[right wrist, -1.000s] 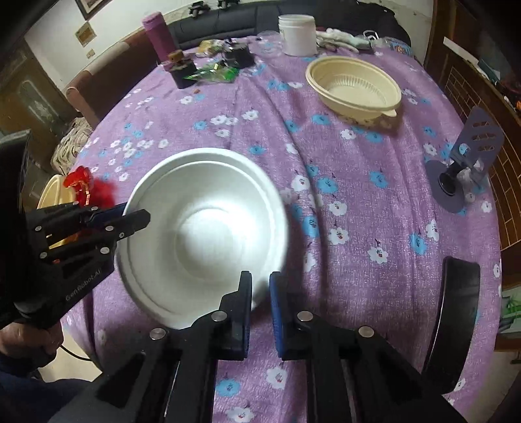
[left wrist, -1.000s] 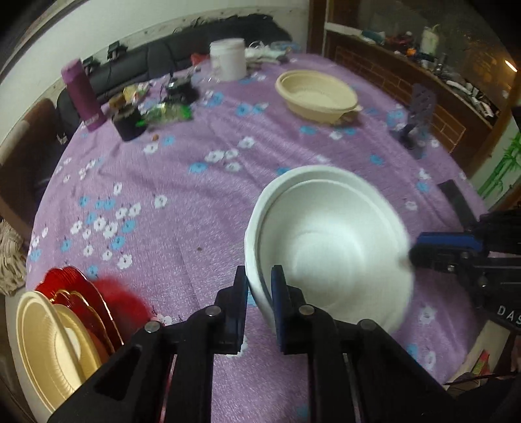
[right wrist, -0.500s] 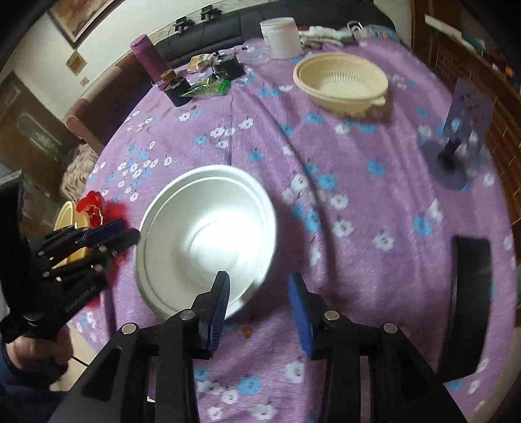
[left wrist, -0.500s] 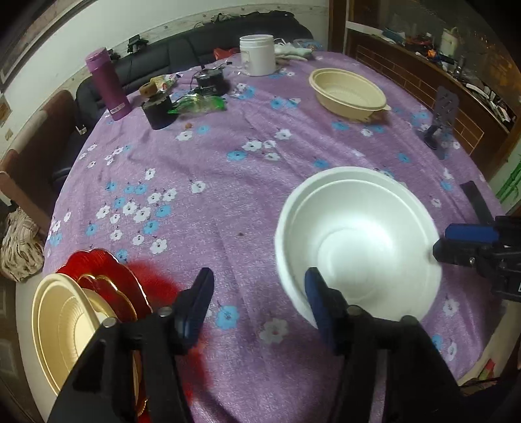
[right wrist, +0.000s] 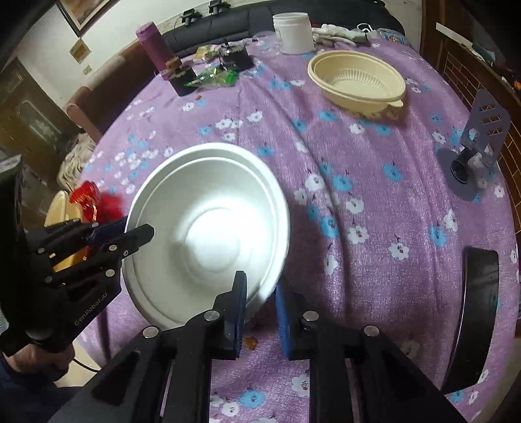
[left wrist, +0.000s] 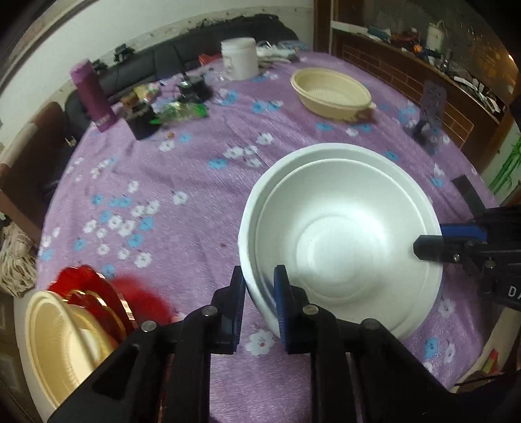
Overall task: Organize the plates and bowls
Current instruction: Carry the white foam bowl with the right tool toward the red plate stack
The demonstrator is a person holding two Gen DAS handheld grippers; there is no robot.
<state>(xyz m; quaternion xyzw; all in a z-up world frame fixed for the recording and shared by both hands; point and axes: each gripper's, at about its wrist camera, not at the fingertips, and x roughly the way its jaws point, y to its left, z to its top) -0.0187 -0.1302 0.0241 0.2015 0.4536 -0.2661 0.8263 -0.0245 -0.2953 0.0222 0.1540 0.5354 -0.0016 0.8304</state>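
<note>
The left tool (left wrist: 259,283) has just been closing and now pinches the near rim of the white bowls (left wrist: 342,247), one pad inside the wall and one outside. From its own camera the right tool (right wrist: 260,289) has likewise just been closing on the opposite rim, its pads either side of the edge; whether both pads press firmly is hard to judge, since the rim is smeared by blur there. The white bowls are two nested together, the inner rim showing just inside the outer, and they sit over the purple flowered cloth of the desk (left wrist: 182,182); the tools and the bowls' own bulk hide their underside, so I cannot tell whether they rest on the cloth or are lifted clear. At the left edge of the desk a stack of cream plates (left wrist: 62,338) leans against red plates (left wrist: 97,293), the lower part cut off by the frame and the red edge badly blurred. Far across the desk stands a cream bowl (right wrist: 356,81) with a ribbed inside, well apart from the white ones. A purple bottle (right wrist: 153,45) and a white jar (right wrist: 293,31) stand near the far edge among small dark items too blurred to name. A hand (right wrist: 39,361) grips the left tool's handle, mostly hidden behind it.
</note>
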